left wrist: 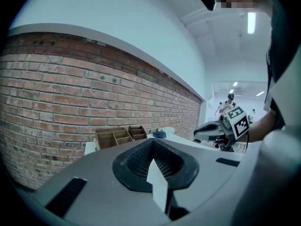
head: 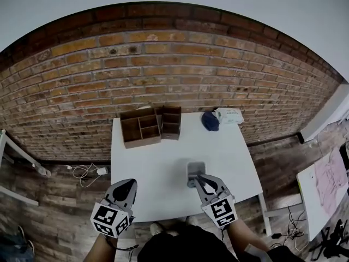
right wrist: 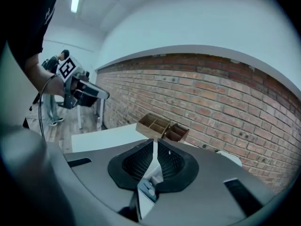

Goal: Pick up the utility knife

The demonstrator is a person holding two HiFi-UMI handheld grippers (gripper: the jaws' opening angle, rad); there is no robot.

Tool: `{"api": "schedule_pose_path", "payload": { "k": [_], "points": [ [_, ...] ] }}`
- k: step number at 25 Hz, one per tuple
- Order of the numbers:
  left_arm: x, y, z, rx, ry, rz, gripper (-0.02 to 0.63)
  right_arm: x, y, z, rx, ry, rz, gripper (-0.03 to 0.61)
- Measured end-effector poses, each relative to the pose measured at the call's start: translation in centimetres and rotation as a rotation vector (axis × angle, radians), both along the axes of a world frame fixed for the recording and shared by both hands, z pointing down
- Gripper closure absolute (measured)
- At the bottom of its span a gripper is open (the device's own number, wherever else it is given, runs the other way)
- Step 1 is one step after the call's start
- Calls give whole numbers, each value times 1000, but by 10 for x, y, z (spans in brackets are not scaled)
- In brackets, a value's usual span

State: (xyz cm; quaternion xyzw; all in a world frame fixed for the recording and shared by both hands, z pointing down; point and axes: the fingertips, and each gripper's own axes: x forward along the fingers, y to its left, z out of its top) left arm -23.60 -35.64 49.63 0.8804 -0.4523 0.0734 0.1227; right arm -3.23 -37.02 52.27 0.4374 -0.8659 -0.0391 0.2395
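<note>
Hovering over the grey utility knife (head: 195, 170) lying on the white table (head: 158, 168), the right gripper (head: 202, 179), tongs pressed together as on the left gripper (head: 126, 186), risks shoving it away unless they spread first.

A white table (head: 158, 168) stands against the brick wall. At its far edge, towards the left corner, two wooden organisers (head: 140, 127) touch. A dark blue cap (head: 210, 120) and a white box (head: 229, 115) lie further right. A grey knife (head: 194, 168) lies near the near edge.
</note>
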Motion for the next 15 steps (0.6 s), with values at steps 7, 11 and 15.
{"api": "schedule_pose_path", "payload": {
  "k": [7, 11, 15],
  "points": [
    [-1, 5, 11, -37, -6, -47, 623, -13, 4, 59, -92, 181, -132, 508],
    [-2, 7, 14, -53, -16, -65, 623, -10, 2, 88, -157, 274, -152, 482],
    [0, 6, 14, -59, -24, -64, 623, -10, 3, 113, -224, 334, -146, 457]
  ]
}}
